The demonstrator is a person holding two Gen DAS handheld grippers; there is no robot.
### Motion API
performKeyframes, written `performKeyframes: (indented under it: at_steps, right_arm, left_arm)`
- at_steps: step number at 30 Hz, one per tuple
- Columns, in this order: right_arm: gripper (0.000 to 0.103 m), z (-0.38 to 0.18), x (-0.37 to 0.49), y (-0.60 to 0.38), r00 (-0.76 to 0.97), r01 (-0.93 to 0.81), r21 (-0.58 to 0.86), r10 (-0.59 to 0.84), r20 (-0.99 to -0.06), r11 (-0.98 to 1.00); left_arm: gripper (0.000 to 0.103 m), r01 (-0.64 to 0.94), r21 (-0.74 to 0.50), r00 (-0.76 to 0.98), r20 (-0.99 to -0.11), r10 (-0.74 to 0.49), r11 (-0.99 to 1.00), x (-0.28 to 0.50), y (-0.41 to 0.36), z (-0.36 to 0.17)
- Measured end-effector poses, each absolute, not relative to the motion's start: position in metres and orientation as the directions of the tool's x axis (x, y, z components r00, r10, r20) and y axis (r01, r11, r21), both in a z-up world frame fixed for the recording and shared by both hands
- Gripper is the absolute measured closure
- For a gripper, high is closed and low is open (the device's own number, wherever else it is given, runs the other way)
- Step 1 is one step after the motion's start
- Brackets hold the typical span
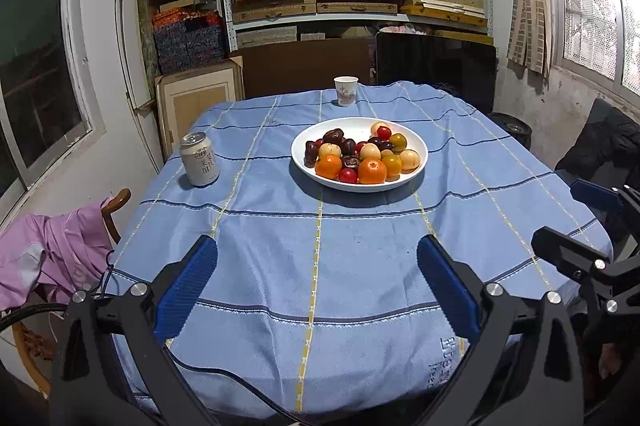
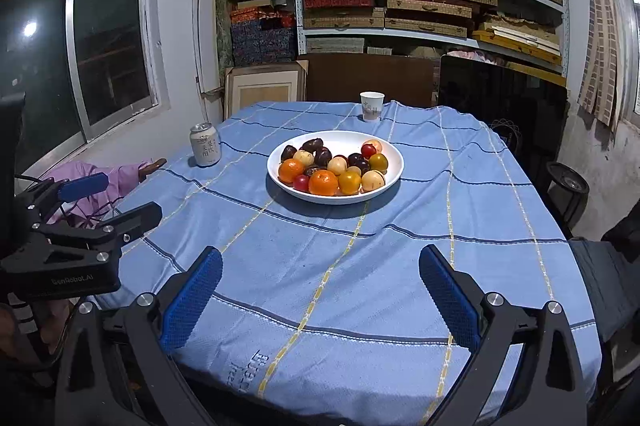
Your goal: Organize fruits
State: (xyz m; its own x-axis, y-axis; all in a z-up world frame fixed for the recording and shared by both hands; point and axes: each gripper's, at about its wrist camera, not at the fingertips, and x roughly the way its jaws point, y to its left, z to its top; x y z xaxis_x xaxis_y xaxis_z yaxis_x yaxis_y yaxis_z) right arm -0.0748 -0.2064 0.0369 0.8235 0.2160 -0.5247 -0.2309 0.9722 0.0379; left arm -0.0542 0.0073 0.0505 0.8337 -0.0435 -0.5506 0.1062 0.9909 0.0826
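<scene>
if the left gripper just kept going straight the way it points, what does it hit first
Most likely the white plate of mixed fruit. The left gripper is open over the near edge of the blue tablecloth, and only bare cloth shows between it and the plate. Depth is unclear, so it might graze the cloth first.

— Where is the left gripper (image 1: 318, 272)?
— Low in its own frame, jaws spread wide, nothing between the blue pads (image 1: 188, 282).
— And the right gripper (image 2: 320, 276)?
— Also at the bottom of its frame, jaws wide apart, empty. Each shows at the other's frame edge.
</scene>
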Motion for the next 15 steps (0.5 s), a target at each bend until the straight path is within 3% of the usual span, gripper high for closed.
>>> performKeyframes:
  at_steps: [15]
  right_arm:
    - [0.004,0.041,-0.088,-0.211,0.829,-0.212,0.049,0.206,-0.519,0.976]
  left_arm:
    - [0.005,0.096,0.070,0.840,-0.540,-0.043,0.993,-0.063,0.009,0.058]
